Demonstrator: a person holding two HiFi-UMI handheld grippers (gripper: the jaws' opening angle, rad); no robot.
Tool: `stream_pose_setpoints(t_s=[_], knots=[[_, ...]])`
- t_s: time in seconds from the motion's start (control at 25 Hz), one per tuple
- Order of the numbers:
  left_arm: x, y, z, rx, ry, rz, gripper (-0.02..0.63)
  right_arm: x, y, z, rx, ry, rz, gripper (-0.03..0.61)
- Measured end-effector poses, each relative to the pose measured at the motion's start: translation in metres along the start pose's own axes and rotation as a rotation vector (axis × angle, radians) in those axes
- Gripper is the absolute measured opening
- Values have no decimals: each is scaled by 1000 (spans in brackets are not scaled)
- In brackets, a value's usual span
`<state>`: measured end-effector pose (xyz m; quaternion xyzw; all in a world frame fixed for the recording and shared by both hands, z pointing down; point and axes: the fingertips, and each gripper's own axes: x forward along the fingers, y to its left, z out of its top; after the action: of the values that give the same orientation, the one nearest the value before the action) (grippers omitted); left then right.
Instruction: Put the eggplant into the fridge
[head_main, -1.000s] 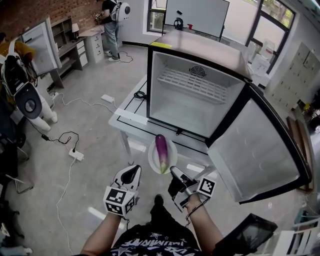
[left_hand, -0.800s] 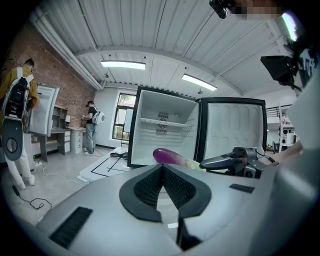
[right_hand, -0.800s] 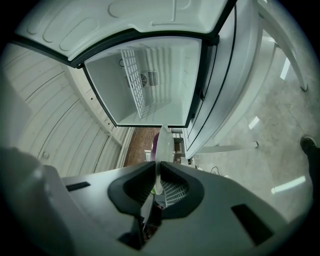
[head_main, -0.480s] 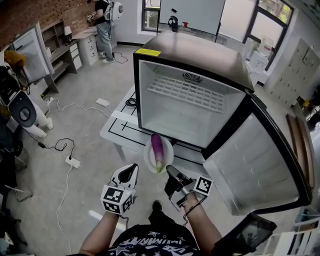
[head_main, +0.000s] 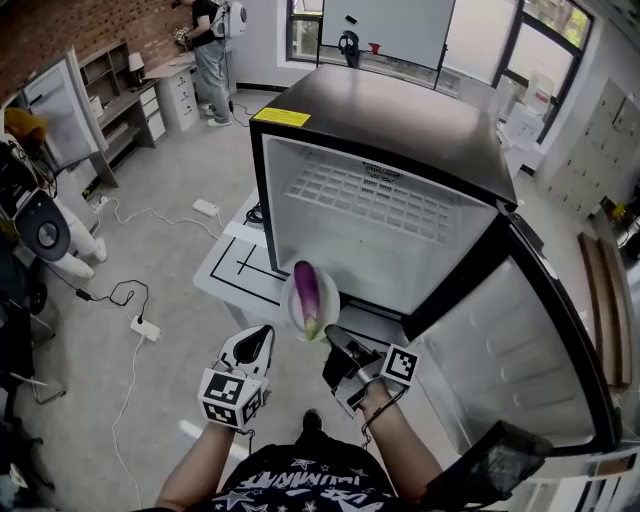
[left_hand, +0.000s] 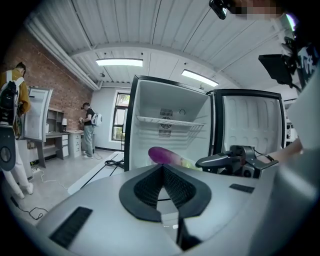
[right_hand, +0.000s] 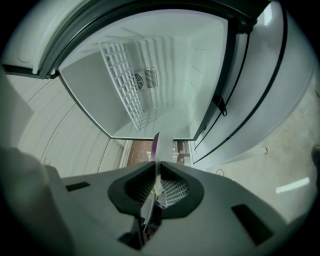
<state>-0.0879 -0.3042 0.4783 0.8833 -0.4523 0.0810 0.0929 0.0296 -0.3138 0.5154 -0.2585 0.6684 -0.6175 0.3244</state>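
Almost there: right gripper (head_main: 333, 336) is gripping the plate (head_main: 290, 302) with the eggplant (head_main: 308, 290) at the open fridge (head_main: 400, 120); left gripper (head_main: 262, 334) is idling, jaws closed.

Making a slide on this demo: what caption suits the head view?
Right gripper holds a plate bearing an eggplant before the open fridge.

Eggplant (head_main: 309, 293): purple, pale green at end nearer right gripper (head_main: 335, 335). Plate (head_main: 292, 305): white. Fridge (head_main: 400, 115) ahead of grippers: black outside, white inside, yellow label (head_main: 279, 117) on top. Both grippers, also left gripper (head_main: 255, 345): light grey, black pads, black-white square markers. Table (head_main: 235, 265): white, black lines.
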Motion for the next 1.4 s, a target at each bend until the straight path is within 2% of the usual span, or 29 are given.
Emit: stream_pose_setpoints(t_s=[0.48,0.8,1.04,1.4], knots=[[31,29,17,4,-21,89,9,38,0,30,6,70,24,26],[48,37,19,3,-17,85,9,46,-7,48,15,51,15,26],[77,54,17,6,-2,37,9,57,-17,69,8,-18,10,26],[139,65,37,47,20,-125,9,75,-18,111,-13,-161,-7,26]])
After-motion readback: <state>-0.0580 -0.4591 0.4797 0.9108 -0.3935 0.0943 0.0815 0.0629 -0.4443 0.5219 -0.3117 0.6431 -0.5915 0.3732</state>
